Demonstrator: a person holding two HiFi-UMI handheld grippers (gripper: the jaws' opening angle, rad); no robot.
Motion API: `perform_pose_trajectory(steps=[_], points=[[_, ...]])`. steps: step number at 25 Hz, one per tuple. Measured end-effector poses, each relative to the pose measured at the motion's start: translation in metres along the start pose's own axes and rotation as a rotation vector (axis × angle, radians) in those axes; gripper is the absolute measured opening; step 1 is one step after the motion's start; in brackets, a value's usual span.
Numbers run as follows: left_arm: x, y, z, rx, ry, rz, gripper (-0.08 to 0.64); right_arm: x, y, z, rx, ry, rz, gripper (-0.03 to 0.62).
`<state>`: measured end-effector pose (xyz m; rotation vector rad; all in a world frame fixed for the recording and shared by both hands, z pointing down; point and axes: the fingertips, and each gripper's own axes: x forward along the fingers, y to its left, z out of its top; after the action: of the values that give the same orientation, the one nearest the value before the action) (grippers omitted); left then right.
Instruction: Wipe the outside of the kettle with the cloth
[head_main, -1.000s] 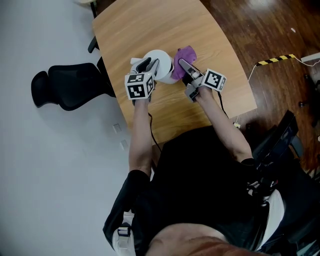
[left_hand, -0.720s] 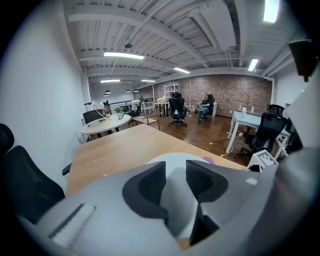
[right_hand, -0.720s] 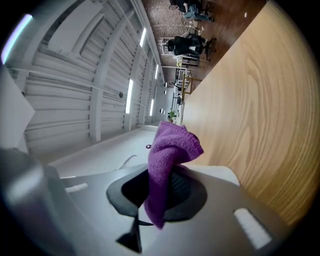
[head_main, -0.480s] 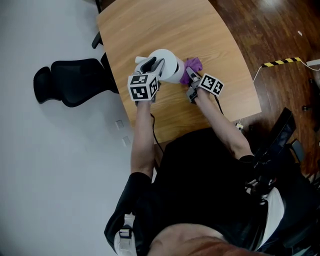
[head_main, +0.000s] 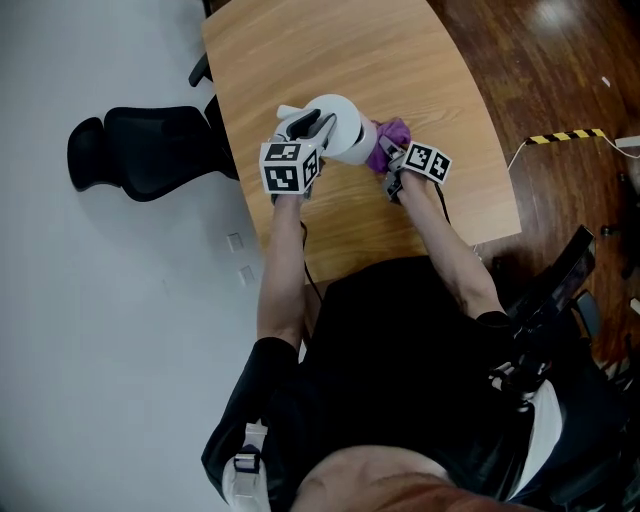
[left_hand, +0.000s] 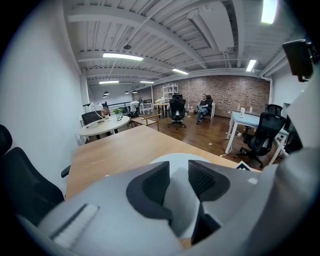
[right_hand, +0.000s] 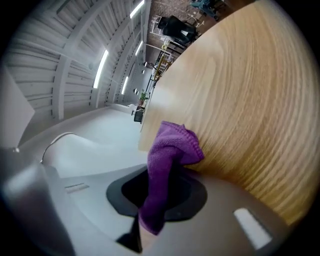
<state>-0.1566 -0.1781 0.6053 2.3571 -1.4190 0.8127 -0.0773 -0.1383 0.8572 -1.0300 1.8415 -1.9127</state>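
- Black office chair (head_main: 140, 160) is standing on the pale floor, left of the wooden surface (head_main: 380, 60).
- Left hand-held gripper (head_main: 308, 128) is reaching over the surface's left edge. Its cube (head_main: 288, 167) is showing black-and-white square markers, with no letters on them.
- In the left gripper view, this hand-held gripper (left_hand: 179, 177) is grasping the handle of the kettle (left_hand: 172, 160). The white handle is filling the gap between the ribbed pads while the jaws are opening.
- White kettle (head_main: 340, 125) is standing upright on the surface, between the two hand-held grippers.
- Purple cloth (head_main: 392, 135) is bunching up against the kettle's right side.
- Right hand-held gripper (head_main: 393, 160) is clenching that cloth. In its own view the cloth (right_hand: 167, 155) is sticking out of the closed jaws (right_hand: 160, 192).
- Yellow-and-black striped tape (head_main: 565, 135) is lying on the dark wood floor at the right.
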Motion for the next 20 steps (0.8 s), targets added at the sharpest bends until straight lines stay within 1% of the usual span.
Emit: perform_pose_trajectory(steps=[2,4,7,9,11,12,13,15,17,18,20], points=[[0.001,0.000,0.002,0.004,-0.005,-0.003,0.342,-0.004,0.007,0.006,0.013,0.007,0.039,0.056],[0.001,0.003,0.005,-0.007,-0.014,-0.003,0.339,-0.013,0.035,0.021,-0.003,-0.012,0.126,0.055],[0.003,0.007,0.009,-0.042,-0.027,-0.007,0.339,-0.034,0.110,0.056,-0.077,-0.066,0.326,0.055],[0.004,0.008,0.009,-0.052,-0.031,-0.007,0.335,-0.052,0.170,0.075,-0.148,-0.087,0.482,0.055],[0.005,0.009,0.007,-0.046,-0.030,-0.002,0.333,-0.072,0.240,0.084,-0.249,-0.080,0.686,0.056],[0.006,0.009,0.006,-0.040,-0.028,0.001,0.333,-0.079,0.265,0.083,-0.286,-0.060,0.758,0.055],[0.006,0.008,0.005,-0.034,-0.026,0.004,0.333,-0.080,0.279,0.079,-0.303,-0.030,0.792,0.055],[0.007,0.008,0.005,-0.025,-0.022,0.007,0.333,-0.075,0.282,0.068,-0.310,0.031,0.803,0.055],[0.006,0.008,0.005,-0.021,-0.021,0.009,0.333,-0.063,0.265,0.062,-0.277,0.052,0.769,0.055],[0.005,0.009,0.005,-0.019,-0.020,0.011,0.333,-0.054,0.246,0.060,-0.233,0.057,0.716,0.055],[0.002,0.010,0.005,-0.007,-0.018,0.015,0.333,-0.034,0.200,0.054,-0.141,0.076,0.567,0.055]])
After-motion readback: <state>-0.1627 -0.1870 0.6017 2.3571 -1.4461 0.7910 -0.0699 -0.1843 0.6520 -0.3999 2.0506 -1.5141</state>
